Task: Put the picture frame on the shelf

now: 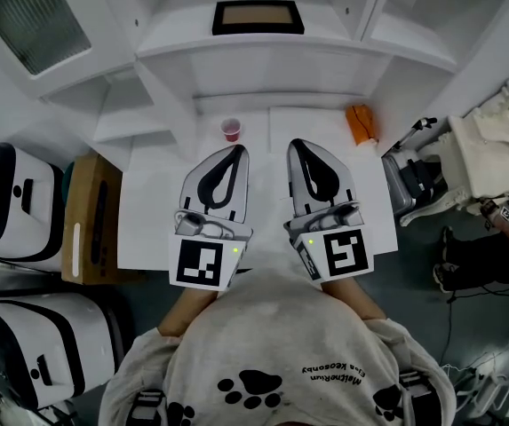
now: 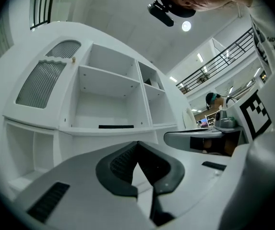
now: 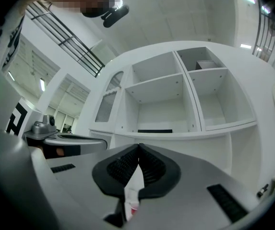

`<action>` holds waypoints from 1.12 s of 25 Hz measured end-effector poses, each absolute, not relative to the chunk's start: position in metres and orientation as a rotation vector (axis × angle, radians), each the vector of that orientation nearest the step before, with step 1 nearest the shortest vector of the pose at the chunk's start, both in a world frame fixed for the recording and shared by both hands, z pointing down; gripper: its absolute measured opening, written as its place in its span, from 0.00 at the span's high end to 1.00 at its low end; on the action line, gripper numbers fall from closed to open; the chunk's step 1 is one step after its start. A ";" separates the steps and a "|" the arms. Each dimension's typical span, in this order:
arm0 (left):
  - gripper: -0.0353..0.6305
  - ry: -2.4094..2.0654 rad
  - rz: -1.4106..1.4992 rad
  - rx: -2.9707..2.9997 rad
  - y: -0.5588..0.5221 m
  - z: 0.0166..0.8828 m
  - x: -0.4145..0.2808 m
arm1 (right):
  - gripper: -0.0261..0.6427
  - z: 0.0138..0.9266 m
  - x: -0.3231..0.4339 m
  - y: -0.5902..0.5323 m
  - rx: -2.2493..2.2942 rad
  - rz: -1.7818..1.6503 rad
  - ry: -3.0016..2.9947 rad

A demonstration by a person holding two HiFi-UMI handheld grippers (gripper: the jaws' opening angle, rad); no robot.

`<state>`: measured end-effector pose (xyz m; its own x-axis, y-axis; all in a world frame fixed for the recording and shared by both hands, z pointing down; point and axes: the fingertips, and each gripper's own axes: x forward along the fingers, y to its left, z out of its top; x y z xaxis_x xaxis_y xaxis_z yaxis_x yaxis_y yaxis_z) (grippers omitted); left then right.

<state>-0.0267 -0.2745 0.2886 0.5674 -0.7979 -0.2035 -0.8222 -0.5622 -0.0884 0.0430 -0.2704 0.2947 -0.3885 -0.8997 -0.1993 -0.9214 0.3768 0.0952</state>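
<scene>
Nearest, the left gripper point(image 1: 236, 152) and right gripper point(image 1: 297, 146) are held side by side above the white desk point(image 1: 147, 220), both pointed at the shelf. In the left gripper view the jaws are seen closed tip to tip with nothing between them. The right gripper view shows the same: jaws together and empty, with only the desk visible through the gap behind the tips.

Just beyond the left tips a small pink cup point(image 1: 230, 130) stands on the desk, and an orange item point(image 1: 361, 124) lies off to the right near the far edge.

Farther off, the frame point(image 1: 258, 16) is seen lying flat on the shelf point(image 1: 174, 43), in the wide middle compartment and well apart from both grippers. It shows as a dark strip in both gripper views point(image 2: 116, 126) point(image 3: 154, 131).

The placing is judged done. What remains is best done by keeping the jaws closed and the grippers low and clear of the shelf. The cup should be given room, since the left tips are near it.
</scene>
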 end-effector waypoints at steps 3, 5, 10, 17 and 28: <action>0.92 1.372 0.188 -2.652 -0.271 0.303 -0.027 | 0.91 0.305 0.042 -0.266 -1.672 0.274 2.525; 0.92 1.369 0.176 -2.673 -0.271 0.313 -0.026 | 0.91 0.314 0.040 -0.264 -1.668 0.257 2.537; 0.92 1.362 0.150 -2.695 -0.267 0.330 -0.022 | 0.91 0.339 0.038 -0.260 -1.679 0.199 2.571; 0.92 1.335 0.123 -2.717 -0.261 0.341 -0.016 | 0.91 0.348 0.022 -0.254 -1.626 0.236 2.629; 0.92 1.323 0.123 -2.736 -0.261 0.345 -0.002 | 0.91 0.355 0.031 -0.256 -1.596 0.212 2.672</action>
